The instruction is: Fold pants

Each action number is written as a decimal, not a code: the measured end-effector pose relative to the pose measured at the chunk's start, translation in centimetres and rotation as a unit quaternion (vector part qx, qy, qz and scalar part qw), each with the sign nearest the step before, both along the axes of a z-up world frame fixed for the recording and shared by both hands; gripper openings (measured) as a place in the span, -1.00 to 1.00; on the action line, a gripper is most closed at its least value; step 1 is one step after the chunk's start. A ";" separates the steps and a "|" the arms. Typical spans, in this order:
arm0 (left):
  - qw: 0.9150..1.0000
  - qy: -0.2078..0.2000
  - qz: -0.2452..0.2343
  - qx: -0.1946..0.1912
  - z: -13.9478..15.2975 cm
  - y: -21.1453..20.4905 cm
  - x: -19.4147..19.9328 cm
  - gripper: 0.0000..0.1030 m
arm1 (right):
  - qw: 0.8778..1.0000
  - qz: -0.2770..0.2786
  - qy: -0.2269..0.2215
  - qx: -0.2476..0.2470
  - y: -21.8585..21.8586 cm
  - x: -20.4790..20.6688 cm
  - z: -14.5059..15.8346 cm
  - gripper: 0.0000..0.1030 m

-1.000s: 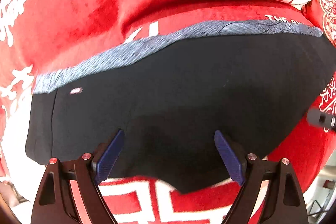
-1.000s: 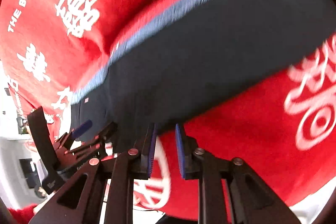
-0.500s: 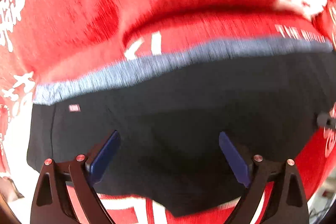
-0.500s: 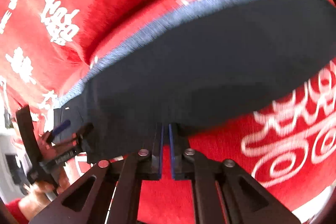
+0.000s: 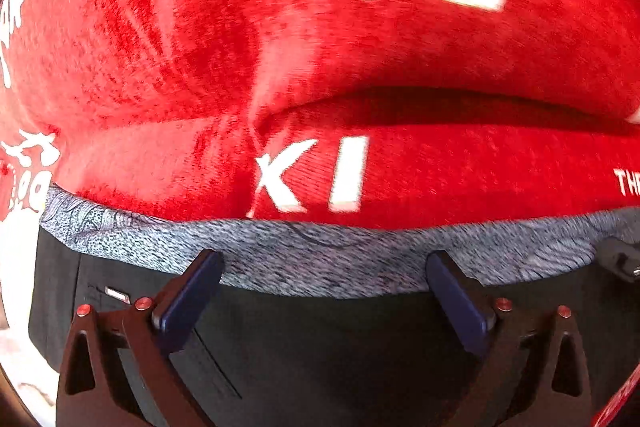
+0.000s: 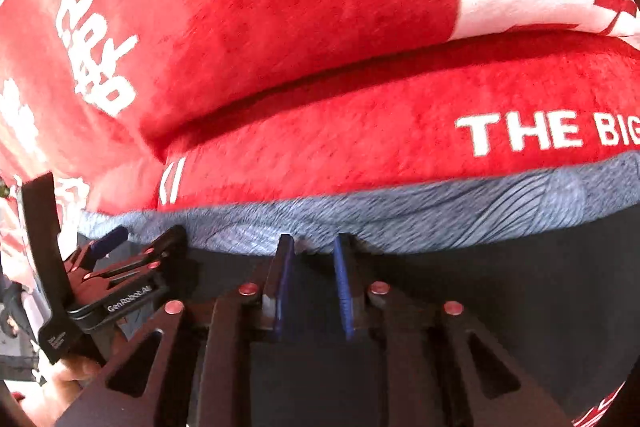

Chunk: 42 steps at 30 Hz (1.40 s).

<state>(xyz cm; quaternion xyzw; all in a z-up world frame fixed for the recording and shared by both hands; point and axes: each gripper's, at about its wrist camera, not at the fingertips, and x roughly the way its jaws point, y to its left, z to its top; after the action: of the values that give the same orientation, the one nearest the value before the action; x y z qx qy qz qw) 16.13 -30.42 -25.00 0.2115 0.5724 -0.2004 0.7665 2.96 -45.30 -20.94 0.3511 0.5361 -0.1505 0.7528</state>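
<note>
Pants (image 5: 340,355): soft, light, floppy; grab grey waistband (image 5: 320,259) just ahead. Left tool (image 5: 324,287) opening wide, empty. Right tool (image 6: 310,267) narrow, opening, nothing clamped.

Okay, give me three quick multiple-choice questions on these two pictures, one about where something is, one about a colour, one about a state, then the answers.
1. Where does the grey waistband run?
A. along the pants' far edge
B. under the cushion
C. off the sofa

2. What colour is the sofa cover?
A. blue
B. red with white print
C. plain grey

3. How does the left tool stand?
A. clamped on the cover
B. wide apart over the waistband
C. out of sight

Answers: 1 A, the band borders the black pants; 2 B, white lettering shows; 3 B, nothing is pinched.
</note>
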 end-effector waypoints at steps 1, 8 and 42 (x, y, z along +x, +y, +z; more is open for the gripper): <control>1.000 0.001 0.005 0.001 -0.1 0.2 0.5 1.00 | 1.000 -0.006 0.008 -0.016 -0.6 -0.3 0.1 -0.61; 1.000 -0.001 0.008 0.019 0.7 1.7 2.3 1.00 | 0.997 -0.060 0.031 -0.026 -4.3 -3.2 1.2 -0.54; 0.994 0.098 -0.037 0.030 0.1 0.8 -11.9 1.00 | 0.998 -0.011 0.056 -0.009 -0.2 -14.4 2.6 0.46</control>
<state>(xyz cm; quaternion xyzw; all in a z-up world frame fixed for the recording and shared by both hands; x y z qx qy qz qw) 4.20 -29.60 -24.89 0.2345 0.6420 -0.2314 0.6923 -11.44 -45.46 -18.33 0.3411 0.5717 -0.1834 0.7233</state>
